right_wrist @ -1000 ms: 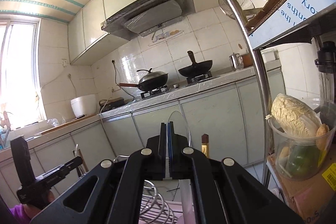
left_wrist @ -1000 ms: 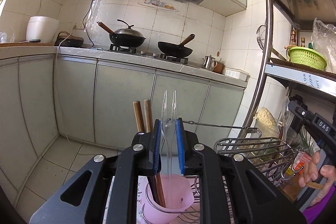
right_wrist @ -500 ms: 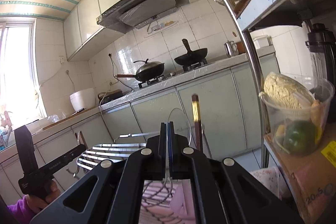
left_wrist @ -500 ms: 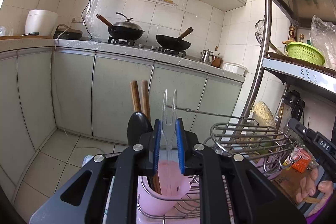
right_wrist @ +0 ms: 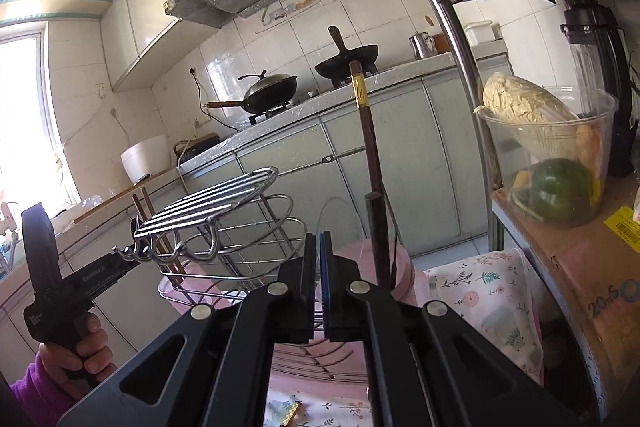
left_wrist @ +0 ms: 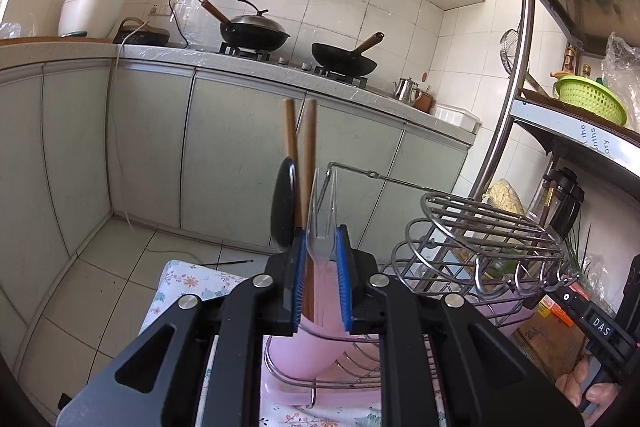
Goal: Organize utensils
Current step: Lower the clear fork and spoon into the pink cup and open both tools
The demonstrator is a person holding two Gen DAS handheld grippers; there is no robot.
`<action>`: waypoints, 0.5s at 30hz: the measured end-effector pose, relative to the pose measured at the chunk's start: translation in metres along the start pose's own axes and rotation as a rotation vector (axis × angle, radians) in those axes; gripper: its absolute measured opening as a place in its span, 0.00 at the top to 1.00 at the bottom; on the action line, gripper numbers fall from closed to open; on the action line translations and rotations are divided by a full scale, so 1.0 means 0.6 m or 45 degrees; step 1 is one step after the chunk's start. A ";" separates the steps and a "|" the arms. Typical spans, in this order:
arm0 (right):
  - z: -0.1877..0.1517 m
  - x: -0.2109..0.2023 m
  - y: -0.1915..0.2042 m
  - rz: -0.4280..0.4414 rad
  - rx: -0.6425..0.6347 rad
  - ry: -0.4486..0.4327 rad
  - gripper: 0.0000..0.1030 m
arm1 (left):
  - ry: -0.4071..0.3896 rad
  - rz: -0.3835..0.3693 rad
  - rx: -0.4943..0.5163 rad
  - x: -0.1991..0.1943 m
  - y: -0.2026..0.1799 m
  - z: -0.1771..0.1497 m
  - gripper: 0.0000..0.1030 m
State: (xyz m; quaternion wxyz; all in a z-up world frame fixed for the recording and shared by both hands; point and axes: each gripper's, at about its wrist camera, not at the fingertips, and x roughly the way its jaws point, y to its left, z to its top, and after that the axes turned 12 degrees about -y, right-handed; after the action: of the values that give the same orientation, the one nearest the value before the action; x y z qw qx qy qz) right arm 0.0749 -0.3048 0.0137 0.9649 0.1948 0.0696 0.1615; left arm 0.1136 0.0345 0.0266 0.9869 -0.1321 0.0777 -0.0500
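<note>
From the left wrist, the left hand-held gripper [left_wrist: 321,247] was clamped on a clear plastic fork [left_wrist: 320,223], tines up, directly above the pink utensil cup [left_wrist: 304,351]; wooden handles [left_wrist: 301,163] stood just left.

From the right wrist, the right hand-held gripper [right_wrist: 319,251] pinched a clear plastic spoon [right_wrist: 340,223], with dark chopsticks [right_wrist: 370,163] upright just right in a pink cup [right_wrist: 400,267].
</note>
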 end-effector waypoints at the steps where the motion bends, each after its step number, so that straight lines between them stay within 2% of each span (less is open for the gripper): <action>1: 0.000 -0.002 -0.001 -0.002 0.007 0.005 0.98 | 0.005 0.004 -0.006 0.000 0.002 0.000 0.86; 4: -0.002 -0.003 -0.007 -0.017 0.026 0.036 0.97 | 0.025 0.009 -0.019 -0.001 0.008 0.000 0.85; 6: -0.001 -0.009 -0.006 -0.024 0.030 0.041 0.95 | 0.037 -0.001 -0.022 -0.002 0.008 0.000 0.78; 8: 0.000 -0.018 -0.005 -0.027 0.026 0.036 0.92 | 0.038 0.008 -0.012 -0.006 0.006 0.000 0.61; 11: 0.002 -0.032 -0.005 -0.031 0.022 0.031 0.86 | 0.036 0.014 -0.002 -0.010 0.005 -0.001 0.57; 15: 0.005 -0.046 -0.012 -0.050 0.030 0.029 0.86 | 0.040 0.021 -0.015 -0.019 0.011 -0.002 0.57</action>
State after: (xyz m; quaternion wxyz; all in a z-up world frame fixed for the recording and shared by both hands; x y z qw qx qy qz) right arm 0.0517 -0.3213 0.0157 0.9647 0.2030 0.0863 0.1439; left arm 0.1029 0.0418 0.0255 0.9852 -0.1363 0.0947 -0.0433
